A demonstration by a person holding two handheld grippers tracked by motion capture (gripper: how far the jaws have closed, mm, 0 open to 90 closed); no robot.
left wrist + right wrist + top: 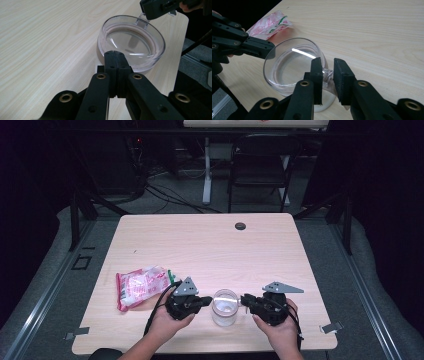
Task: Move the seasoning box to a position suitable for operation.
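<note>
We hold the right gripper (327, 72), jaws apart around the glass mug's (224, 307) handle (327, 74); left gripper (115, 56) jaws closed, empty.

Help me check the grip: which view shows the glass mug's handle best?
The right gripper view: the handle sits between the jaws. The left gripper view shows it across the mug, partly covered. The high view hides it.

The glass mug's (294, 72) handle (328, 73) sits partly hidden between the right gripper's (327, 72) jaws, so whether the pads press on it cannot be told. At ten o'clock in the right gripper view, the red-and-white packet (268, 25) is partly covered by the left gripper (270, 50), its print too small to read. In the left gripper view, the mug's near wall hides behind the closed jaws at six o'clock.
</note>
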